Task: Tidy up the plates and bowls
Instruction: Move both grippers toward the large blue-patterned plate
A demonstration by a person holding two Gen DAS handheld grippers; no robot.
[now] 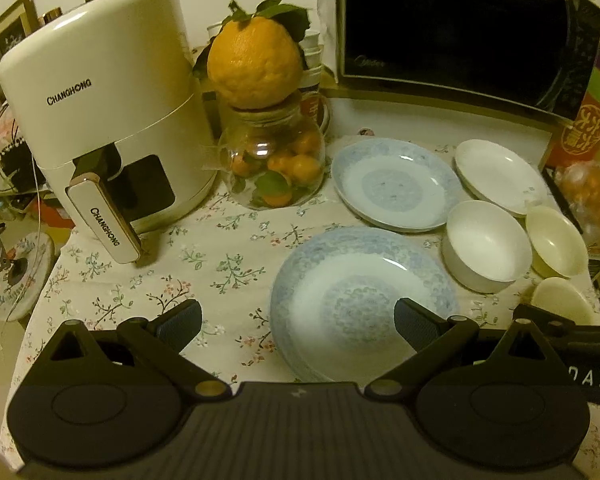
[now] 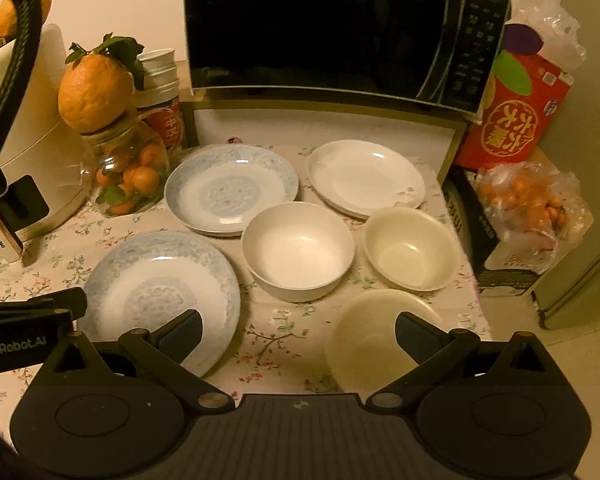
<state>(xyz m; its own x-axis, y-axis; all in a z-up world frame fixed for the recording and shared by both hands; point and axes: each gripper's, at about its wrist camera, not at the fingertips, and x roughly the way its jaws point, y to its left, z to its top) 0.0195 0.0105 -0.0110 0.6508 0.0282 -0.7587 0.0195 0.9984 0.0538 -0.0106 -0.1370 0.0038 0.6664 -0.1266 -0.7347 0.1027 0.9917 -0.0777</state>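
Observation:
Two blue-patterned plates lie on the floral cloth: a near one (image 1: 360,300) (image 2: 160,288) and a far one (image 1: 396,184) (image 2: 232,188). A white plate (image 1: 500,176) (image 2: 364,176) lies at the back right. A white bowl (image 1: 484,244) (image 2: 298,248), a cream bowl (image 1: 556,240) (image 2: 412,248) and a nearer cream bowl (image 1: 564,300) (image 2: 368,336) stand right of them. My left gripper (image 1: 298,322) is open and empty above the near blue plate's left edge. My right gripper (image 2: 299,330) is open and empty, its right finger over the nearer cream bowl.
A white air fryer (image 1: 100,112) stands at the left. A glass jar of oranges (image 1: 274,160) with a big citrus on top is beside it. A black microwave (image 2: 340,28) sits behind the plates. A red box (image 2: 516,112) and bagged oranges (image 2: 528,200) stand right.

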